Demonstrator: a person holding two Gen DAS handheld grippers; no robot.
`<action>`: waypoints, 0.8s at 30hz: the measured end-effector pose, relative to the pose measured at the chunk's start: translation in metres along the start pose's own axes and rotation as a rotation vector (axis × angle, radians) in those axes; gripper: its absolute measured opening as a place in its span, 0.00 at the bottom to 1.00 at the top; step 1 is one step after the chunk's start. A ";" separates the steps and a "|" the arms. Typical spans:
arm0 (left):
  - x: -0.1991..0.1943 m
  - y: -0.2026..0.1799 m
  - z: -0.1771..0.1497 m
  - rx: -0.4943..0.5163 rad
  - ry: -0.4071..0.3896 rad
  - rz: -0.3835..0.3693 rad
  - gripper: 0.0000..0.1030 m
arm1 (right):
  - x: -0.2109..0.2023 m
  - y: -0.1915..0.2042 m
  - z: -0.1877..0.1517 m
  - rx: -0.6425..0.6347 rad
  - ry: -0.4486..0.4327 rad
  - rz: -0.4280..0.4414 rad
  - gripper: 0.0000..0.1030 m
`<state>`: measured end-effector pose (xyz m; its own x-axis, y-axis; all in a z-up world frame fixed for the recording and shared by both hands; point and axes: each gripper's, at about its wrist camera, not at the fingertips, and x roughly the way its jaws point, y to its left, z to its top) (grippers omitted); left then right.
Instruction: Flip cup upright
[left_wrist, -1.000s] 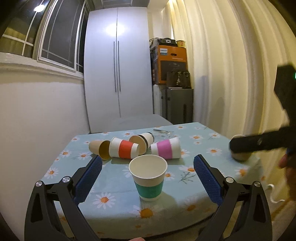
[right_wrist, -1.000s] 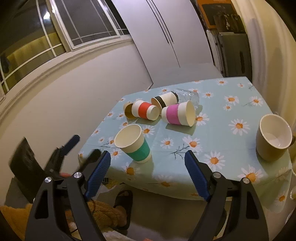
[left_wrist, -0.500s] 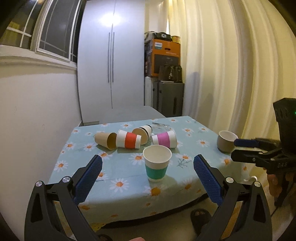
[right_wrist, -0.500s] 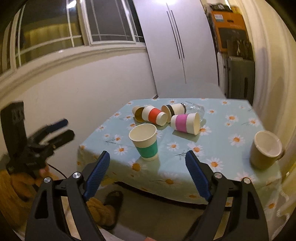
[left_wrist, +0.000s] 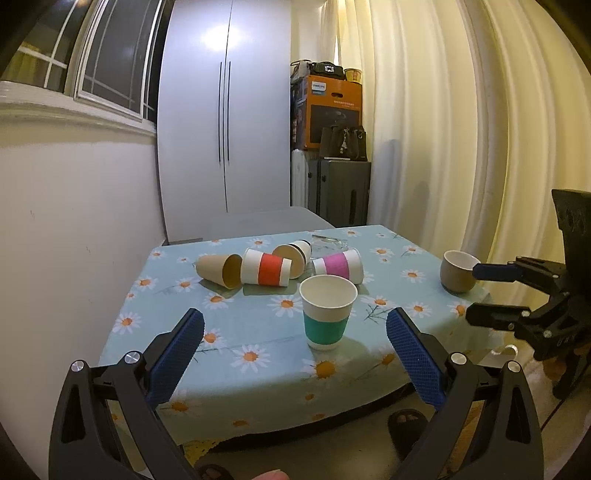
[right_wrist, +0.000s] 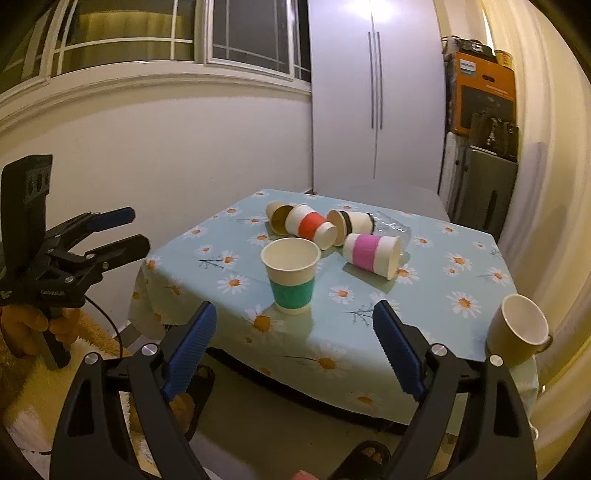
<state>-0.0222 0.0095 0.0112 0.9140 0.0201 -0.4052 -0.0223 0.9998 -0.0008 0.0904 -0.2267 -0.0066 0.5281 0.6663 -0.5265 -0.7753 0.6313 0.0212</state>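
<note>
Fingers (left_wrist: 177, 350) of the left gripper (left_wrist: 291, 347) stand wide apart, holding nothing, short of the table (left_wrist: 258, 373). In the left wrist view the green-banded cup (left_wrist: 327, 312) stands upright near the front edge; the red-banded cup (left_wrist: 266, 267), pink-banded cup (left_wrist: 338, 264) and plain brown cup (left_wrist: 219, 271) lie on their sides behind it.

In the right wrist view the right gripper (right_wrist: 293, 347) is likewise spread wide and empty, off the table. A mug (right_wrist: 517, 334) stands at the right corner.
</note>
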 end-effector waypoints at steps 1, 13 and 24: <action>0.001 0.001 0.000 -0.004 0.008 -0.006 0.94 | 0.002 0.001 0.000 -0.003 0.004 0.001 0.84; 0.010 -0.002 -0.003 0.002 0.050 -0.023 0.94 | -0.004 -0.005 0.002 0.026 -0.042 -0.003 0.85; 0.013 -0.003 -0.003 -0.004 0.061 -0.010 0.94 | -0.009 -0.007 0.001 0.033 -0.051 -0.068 0.87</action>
<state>-0.0110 0.0067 0.0030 0.8878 0.0092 -0.4601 -0.0148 0.9999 -0.0086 0.0917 -0.2363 -0.0012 0.5967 0.6405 -0.4834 -0.7256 0.6879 0.0157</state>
